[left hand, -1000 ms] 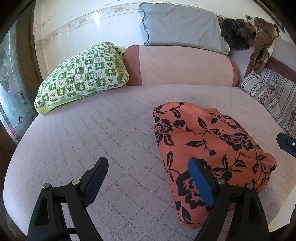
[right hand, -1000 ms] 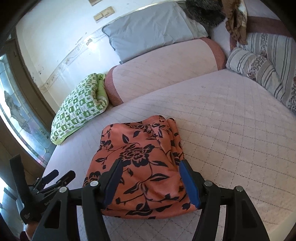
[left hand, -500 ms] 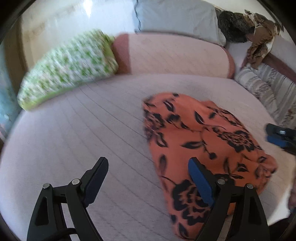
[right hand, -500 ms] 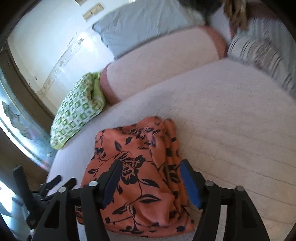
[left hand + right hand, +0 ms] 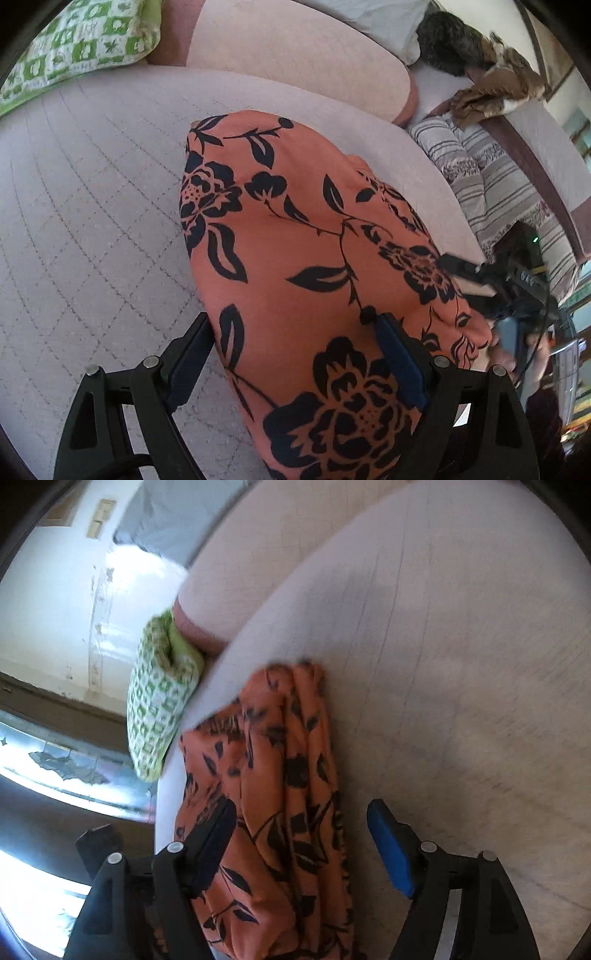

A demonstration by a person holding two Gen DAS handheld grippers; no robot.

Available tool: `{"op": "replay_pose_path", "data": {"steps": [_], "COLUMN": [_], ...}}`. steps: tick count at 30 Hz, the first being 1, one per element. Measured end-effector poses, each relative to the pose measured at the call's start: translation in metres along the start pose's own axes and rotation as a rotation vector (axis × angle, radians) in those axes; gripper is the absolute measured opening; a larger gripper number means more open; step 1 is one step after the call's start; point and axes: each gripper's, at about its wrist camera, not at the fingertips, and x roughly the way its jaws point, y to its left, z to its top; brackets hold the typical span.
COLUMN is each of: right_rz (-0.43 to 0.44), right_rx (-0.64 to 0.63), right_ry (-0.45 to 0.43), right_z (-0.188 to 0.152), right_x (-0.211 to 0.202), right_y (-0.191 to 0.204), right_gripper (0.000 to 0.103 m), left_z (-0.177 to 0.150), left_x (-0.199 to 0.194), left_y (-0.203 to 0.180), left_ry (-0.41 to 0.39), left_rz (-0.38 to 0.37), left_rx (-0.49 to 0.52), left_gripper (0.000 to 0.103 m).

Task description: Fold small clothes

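Lying on the quilted pink mattress point(image 5: 92, 206), near its front edge, the orange floral garment point(image 5: 295, 258) is seen as a rounded, partly bunched bundle, with its pleated side edge shown in the right wrist view point(image 5: 280, 775). Both grippers are judged to be at the approach stage of a fold, with no cloth yet pinched. The left gripper point(image 5: 291, 369) is held low over the near end of the garment, its jaws spread wide apart, one finger on the bare mattress side and the blue-padded finger over the cloth. The right gripper point(image 5: 299, 849) is likewise held with its jaws apart, straddling the gathered edge of the garment; in the left wrist view it is seen at the far right side of the cloth point(image 5: 480, 280), though contact cannot be told there, and the right wrist view is blurred. A green checked pillow point(image 5: 81, 40) and a striped cushion point(image 5: 491, 192) are seen well apart from the work. For the next move, an edge or corner of the cloth is thought to need seating between each pair of fingers before closing, so that a single layer is lifted rather than the whole bundle, and the bunched side is likely to need spreading flat first
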Motion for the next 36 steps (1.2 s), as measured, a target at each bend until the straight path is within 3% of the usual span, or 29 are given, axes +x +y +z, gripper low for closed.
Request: {"op": "replay_pose_path", "data": {"steps": [8,12,13,15,19,21,24,26,36], "right_rz": [0.12,0.097,0.092,0.083,0.077,0.073,0.088,0.098,0.204], "right_rx": [0.013,-0.045,-0.047,-0.03,-0.06,-0.084,-0.108,-0.128,-0.21], "right_ry": [0.06,0.065,0.061,0.049,0.029,0.01,-0.023,-0.041,-0.081], "right_z": [0.005,0.0,-0.002,-0.004,-0.01,-0.013,-0.016,-0.019,-0.036], "right_x": [0.032,0.044,0.044,0.044,0.041,0.038,0.03,0.025,0.023], "right_y": [0.008,0.024,0.024,0.023,0.029,0.039,0.055,0.066,0.129], "right_gripper": [0.079,0.08,0.078,0.063,0.051,0.049,0.048,0.048,0.048], "left_z": [0.002,0.004,0.004,0.005,0.004,0.005,0.005,0.005,-0.005], "left_x": [0.008,0.014,0.014,0.013,0.004,-0.001,-0.01,-0.018,-0.093], "left_y": [0.001,-0.001,-0.001,-0.002,-0.002,-0.005,-0.002,0.0,0.012], "left_ry": [0.006,0.0,-0.003,-0.015,-0.044,-0.058,-0.084,-0.091,-0.232], "left_rz": [-0.023,-0.017,-0.02,-0.029,-0.021,-0.01,-0.006,-0.013,0.099], "left_rx": [0.028,0.038,0.034,0.022,0.014,0.022,0.015,0.002,0.012], "left_gripper": [0.088,0.088,0.088,0.087,0.07,0.052,0.044,0.042,0.042]}}
